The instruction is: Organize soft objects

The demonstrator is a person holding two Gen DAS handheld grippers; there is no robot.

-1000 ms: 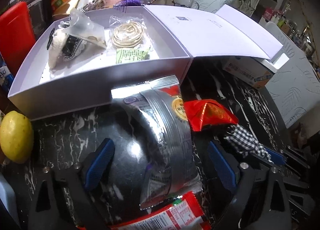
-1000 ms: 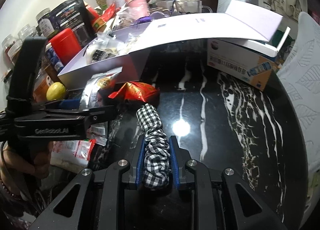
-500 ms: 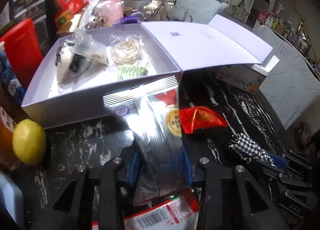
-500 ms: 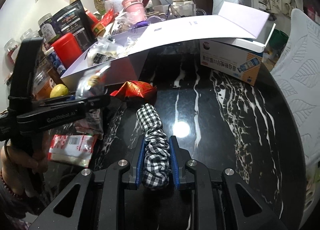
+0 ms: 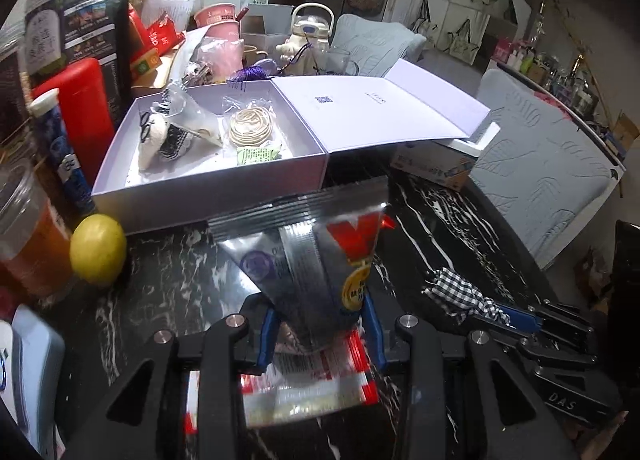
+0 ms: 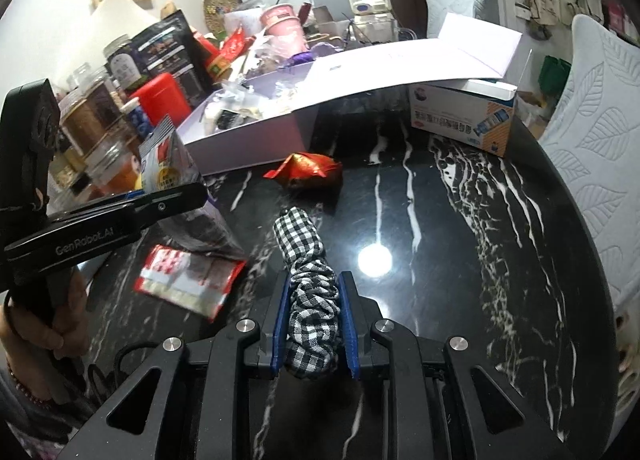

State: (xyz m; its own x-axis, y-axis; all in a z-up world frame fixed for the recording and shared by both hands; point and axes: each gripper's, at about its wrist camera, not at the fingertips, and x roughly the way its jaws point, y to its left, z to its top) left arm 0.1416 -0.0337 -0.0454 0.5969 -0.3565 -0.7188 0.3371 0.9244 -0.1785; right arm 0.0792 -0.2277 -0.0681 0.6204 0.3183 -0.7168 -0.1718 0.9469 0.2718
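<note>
Having closed its open jaws, the left gripper (image 5: 320,324) lifts the silver packet (image 5: 316,260); right gripper (image 6: 312,324) still clamps the scrunchie (image 6: 308,284).

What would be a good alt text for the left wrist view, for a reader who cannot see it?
The left gripper holds a silver snack pouch above a black marble table, in front of an open white box that contains small wrapped items. A yellow lemon lies on the left; the right gripper holds a checked scrunchie.
</note>
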